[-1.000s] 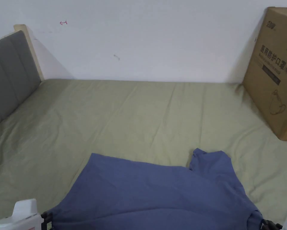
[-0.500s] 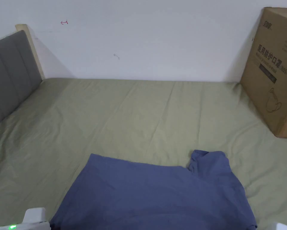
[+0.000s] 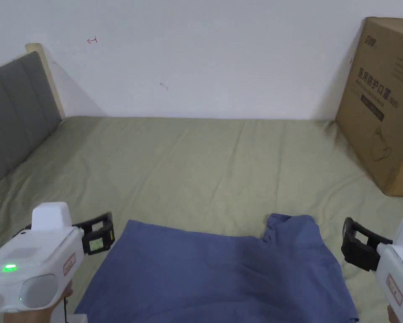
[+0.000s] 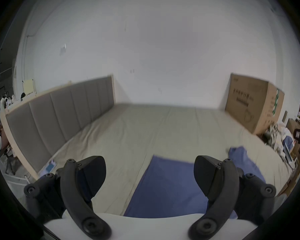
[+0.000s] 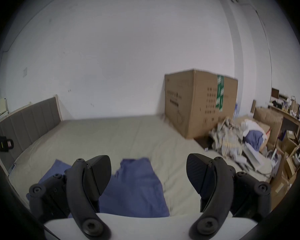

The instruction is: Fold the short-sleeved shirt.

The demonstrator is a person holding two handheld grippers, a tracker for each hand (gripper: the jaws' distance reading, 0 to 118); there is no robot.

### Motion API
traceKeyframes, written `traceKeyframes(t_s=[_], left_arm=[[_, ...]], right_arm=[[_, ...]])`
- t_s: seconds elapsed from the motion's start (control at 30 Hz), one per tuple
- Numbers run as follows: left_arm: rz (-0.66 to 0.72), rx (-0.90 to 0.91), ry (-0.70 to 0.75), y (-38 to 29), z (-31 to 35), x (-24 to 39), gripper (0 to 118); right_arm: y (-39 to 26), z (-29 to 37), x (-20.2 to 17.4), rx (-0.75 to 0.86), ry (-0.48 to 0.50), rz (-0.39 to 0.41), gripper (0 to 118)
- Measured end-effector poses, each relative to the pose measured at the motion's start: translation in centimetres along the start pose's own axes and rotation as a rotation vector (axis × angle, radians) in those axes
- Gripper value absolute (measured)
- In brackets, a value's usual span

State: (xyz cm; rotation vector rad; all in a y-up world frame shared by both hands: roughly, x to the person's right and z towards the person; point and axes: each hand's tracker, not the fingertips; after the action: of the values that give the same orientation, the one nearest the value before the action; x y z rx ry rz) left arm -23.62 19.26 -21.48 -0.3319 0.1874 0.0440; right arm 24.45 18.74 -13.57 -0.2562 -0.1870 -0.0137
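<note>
A blue short-sleeved shirt (image 3: 221, 273) lies spread flat on the green bed sheet (image 3: 196, 168) near the front edge, with one sleeve (image 3: 293, 231) pointing toward the wall. My left gripper (image 3: 107, 232) hovers open just off the shirt's left edge, holding nothing. In the left gripper view the jaws of the left gripper (image 4: 150, 176) stand wide apart, above the sheet and the shirt (image 4: 166, 188). My right gripper (image 3: 347, 242) is open beside the sleeve on the right. In the right gripper view, the shirt (image 5: 137, 188) lies below the parted jaws of the right gripper (image 5: 148, 172).
A large cardboard box (image 3: 381, 105) stands on the bed's right side against the wall. A grey padded headboard (image 3: 15, 113) borders the left. Past the right edge of the bed lies a pile of clothes and boxes (image 5: 232, 136).
Both grippers were low at the shirt's near corners a second ago. They have risen and moved forward beside the shirt, jaws apart. The shirt has stayed flat.
</note>
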Motion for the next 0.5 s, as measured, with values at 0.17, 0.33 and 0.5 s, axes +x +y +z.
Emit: traceKeyframes(t_s=[0.17,0.33,0.5], left_arm=[[0.021,0.141,-0.067,1.1,0.5,1.3,53],[0.037,0.173,-0.134,0.5,1.2,3.1,0],[0.017,0.124,-0.179,-0.6,-0.8,3.9,0]], right_arm=[[0.9,1.3,-1.4,0.083,-0.017,0.05,70],[1.0,1.8,-2.1,0.126,-0.02,0.071,0],[1.1,1.3,-2.6,0.13,-0.001,0.117,0]])
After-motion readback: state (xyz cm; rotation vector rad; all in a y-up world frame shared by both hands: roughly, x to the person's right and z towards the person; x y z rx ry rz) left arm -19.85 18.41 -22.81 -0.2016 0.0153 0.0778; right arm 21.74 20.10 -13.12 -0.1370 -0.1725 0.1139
